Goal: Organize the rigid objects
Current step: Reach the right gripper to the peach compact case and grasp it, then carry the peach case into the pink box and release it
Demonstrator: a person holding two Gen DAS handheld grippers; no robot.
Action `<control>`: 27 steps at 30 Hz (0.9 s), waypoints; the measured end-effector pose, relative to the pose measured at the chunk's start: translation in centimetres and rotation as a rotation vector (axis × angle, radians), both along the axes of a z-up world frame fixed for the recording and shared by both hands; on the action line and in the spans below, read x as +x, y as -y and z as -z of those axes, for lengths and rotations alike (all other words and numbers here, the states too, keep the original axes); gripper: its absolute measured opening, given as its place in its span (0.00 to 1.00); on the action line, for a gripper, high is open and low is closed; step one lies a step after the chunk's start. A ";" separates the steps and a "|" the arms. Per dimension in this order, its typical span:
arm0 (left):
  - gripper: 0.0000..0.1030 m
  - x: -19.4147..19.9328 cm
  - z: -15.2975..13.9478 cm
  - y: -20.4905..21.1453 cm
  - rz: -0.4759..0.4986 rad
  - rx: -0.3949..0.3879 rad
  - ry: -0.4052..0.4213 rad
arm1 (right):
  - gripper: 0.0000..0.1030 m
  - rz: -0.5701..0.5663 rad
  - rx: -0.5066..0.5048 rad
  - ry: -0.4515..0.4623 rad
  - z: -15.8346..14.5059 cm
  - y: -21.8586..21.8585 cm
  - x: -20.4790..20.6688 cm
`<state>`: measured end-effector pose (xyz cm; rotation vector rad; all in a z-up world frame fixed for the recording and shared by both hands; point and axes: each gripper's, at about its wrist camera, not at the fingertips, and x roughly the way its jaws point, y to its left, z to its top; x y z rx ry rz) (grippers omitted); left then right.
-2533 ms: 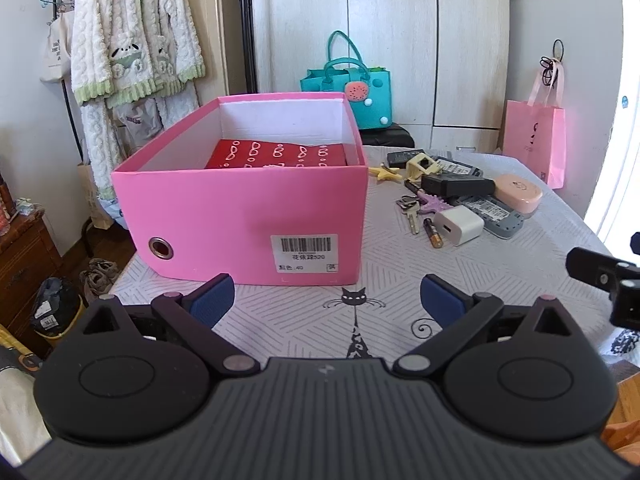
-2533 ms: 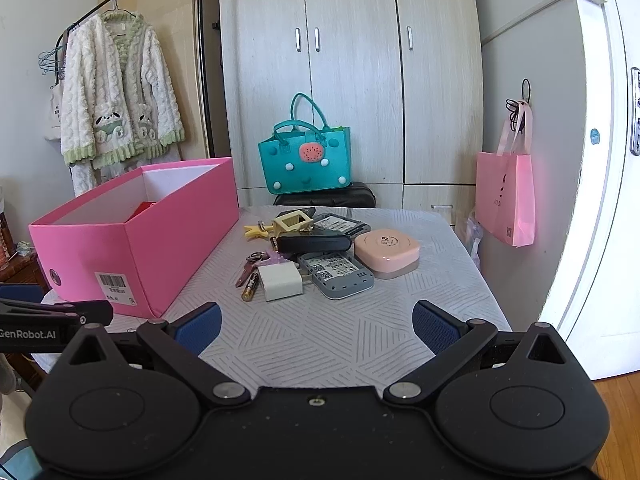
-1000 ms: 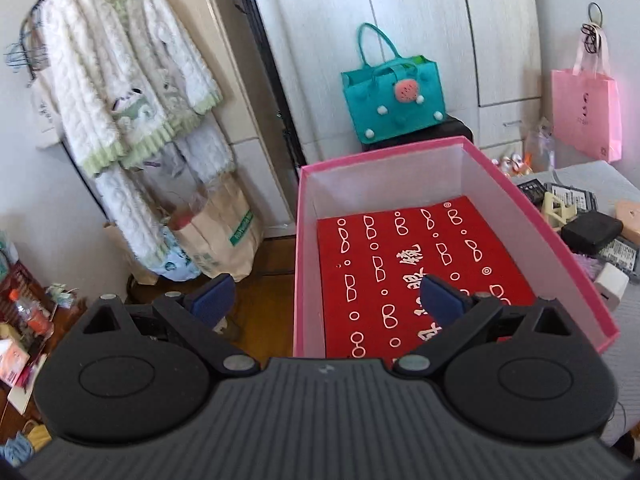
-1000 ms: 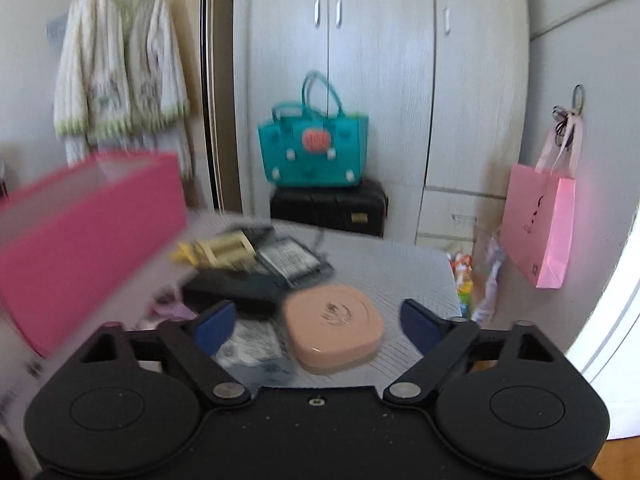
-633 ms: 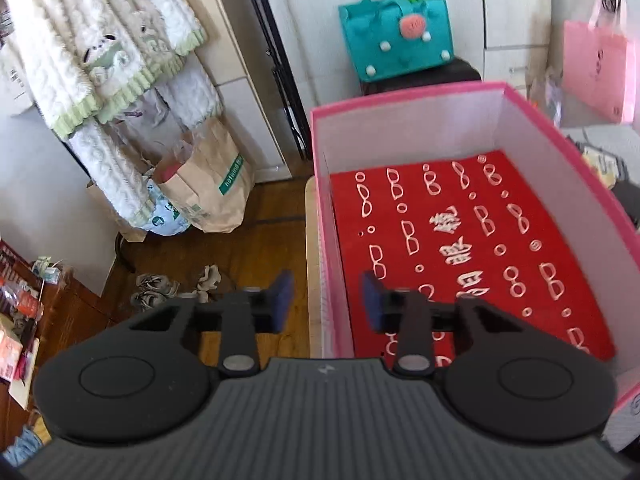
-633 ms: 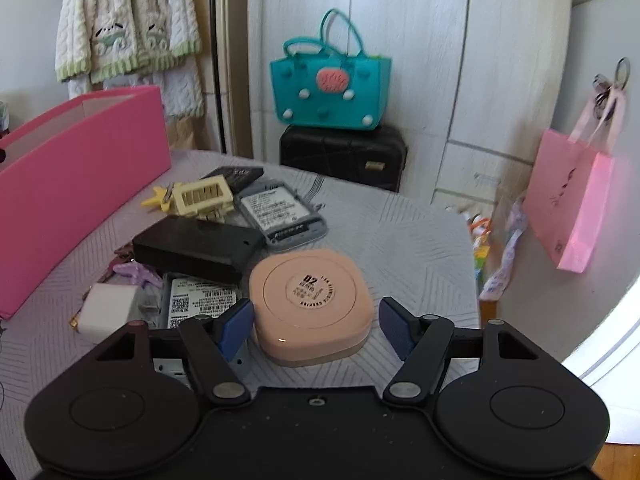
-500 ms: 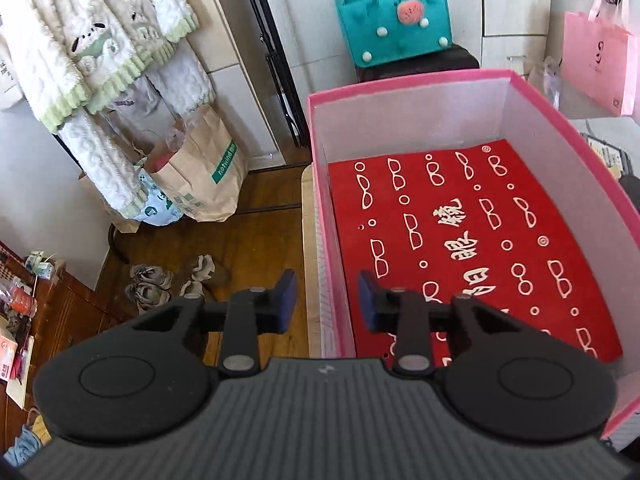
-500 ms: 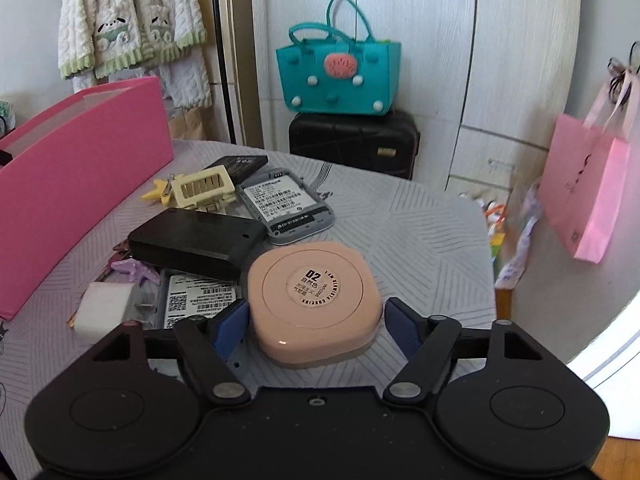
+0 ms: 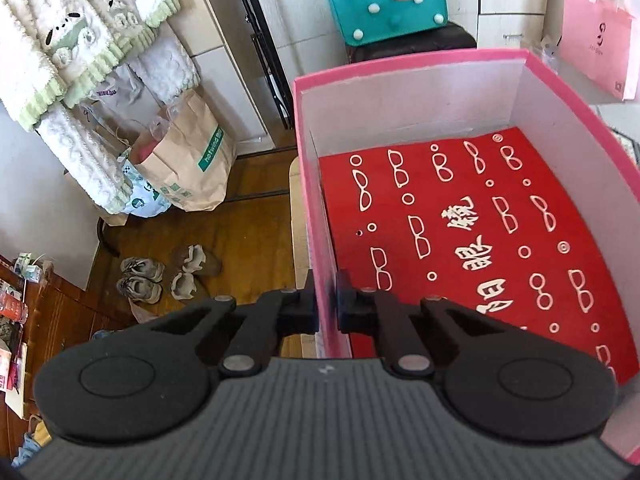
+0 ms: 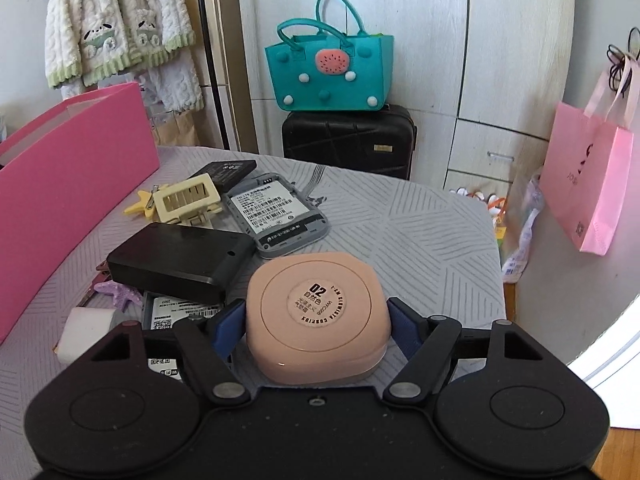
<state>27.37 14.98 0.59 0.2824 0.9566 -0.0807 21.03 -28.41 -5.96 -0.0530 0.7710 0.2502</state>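
Step in hand, as I read it: steady the pink box (image 9: 316,216) and pick the first item. My left gripper (image 9: 326,300) has pinched shut on the box's near wall; earlier its jaws stood wide short of the box. My right gripper (image 10: 316,324) brackets the peach compact (image 10: 316,312) on the table (image 10: 420,232), pads at its flanks, though I can't be sure they press yet. Before, it hung further off. Next I'd squeeze, lift, and carry it over the box.
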 end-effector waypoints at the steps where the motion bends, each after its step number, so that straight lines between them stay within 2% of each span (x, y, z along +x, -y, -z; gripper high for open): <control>1: 0.07 0.1 0.2 0.1 0.000 0.006 0.002 | 0.79 0.006 0.004 -0.005 0.2 0.1 0.2; 3: 0.07 0.0 0.2 0.3 0.007 0.018 0.009 | 0.76 0.011 0.014 -0.004 0.5 0.1 0.3; 7: 0.07 -0.2 0.1 0.5 0.016 0.028 0.018 | 0.76 0.007 -0.033 0.023 0.3 -0.5 -0.1; 17: 0.06 -0.3 -0.3 1.8 0.051 0.041 0.036 | 0.76 0.047 -0.023 0.054 -0.8 0.6 -1.1; 22: 0.06 -0.2 -0.7 2.2 0.046 0.026 0.035 | 0.76 0.027 -0.022 0.092 -2.5 0.2 -2.2; 27: 0.07 -0.4 -1.0 1.7 0.025 -0.002 0.028 | 0.76 -0.043 0.013 0.146 -5.8 -1.7 -3.0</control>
